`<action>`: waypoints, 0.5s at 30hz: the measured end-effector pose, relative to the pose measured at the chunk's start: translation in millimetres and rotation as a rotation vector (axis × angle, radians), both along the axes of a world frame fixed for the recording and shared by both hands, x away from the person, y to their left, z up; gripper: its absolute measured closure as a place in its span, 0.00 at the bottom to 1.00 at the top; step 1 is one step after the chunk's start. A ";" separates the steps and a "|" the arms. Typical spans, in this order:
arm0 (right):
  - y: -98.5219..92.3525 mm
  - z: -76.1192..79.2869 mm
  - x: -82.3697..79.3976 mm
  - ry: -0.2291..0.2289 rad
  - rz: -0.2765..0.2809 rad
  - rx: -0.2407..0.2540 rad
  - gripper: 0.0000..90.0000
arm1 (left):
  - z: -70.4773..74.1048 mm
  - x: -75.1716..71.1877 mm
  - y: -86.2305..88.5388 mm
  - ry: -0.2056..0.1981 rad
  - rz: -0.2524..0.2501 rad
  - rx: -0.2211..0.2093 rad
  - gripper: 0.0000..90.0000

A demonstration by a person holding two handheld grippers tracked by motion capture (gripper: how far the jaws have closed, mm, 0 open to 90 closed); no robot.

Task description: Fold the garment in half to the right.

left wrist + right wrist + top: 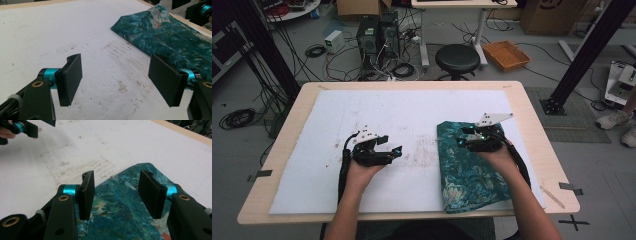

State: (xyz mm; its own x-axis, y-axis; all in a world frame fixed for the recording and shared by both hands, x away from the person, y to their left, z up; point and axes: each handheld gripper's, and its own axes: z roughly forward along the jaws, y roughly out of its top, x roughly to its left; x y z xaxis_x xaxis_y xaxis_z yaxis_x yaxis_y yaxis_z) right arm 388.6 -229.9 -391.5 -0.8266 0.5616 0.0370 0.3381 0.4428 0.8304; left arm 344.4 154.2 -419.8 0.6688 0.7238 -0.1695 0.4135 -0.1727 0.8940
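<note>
On desk (532,120), high view: folded cloth (467,175) at right, right gripper (466,138) above it.
Left gripper view: left gripper (120,80) apart, empty.
Right gripper view: jaws apart over cloth; risk: shallow pinch catches one layer, unfolding it.

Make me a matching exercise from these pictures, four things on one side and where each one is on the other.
Things:
1. folded teal cloth
2. left gripper
3. black stool
4. wicker tray

Places:
A. on the floor right of the stool
B. over the bare white sheet
C. on the table's right part
D. on the floor beyond the table's far edge

Pairs: 1-C, 2-B, 3-D, 4-A
</note>
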 end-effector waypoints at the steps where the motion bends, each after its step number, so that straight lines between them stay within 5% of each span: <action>1: 2.9 -1.5 1.7 0.015 0.003 -0.007 0.53 | 0.7 -0.8 -0.6 -0.004 -0.003 -0.001 0.30; 4: 19.5 -5.0 11.6 0.016 0.009 -0.046 0.53 | 1.5 -0.8 -0.6 -0.007 0.000 0.000 0.30; 9: 39.1 -12.1 48.6 0.035 -0.015 -0.036 0.60 | 0.4 0.3 0.1 -0.003 0.001 0.001 0.30; 15: 47.4 -47.6 83.8 0.145 -0.072 -0.070 0.70 | 0.1 1.2 2.7 -0.002 0.002 -0.003 0.30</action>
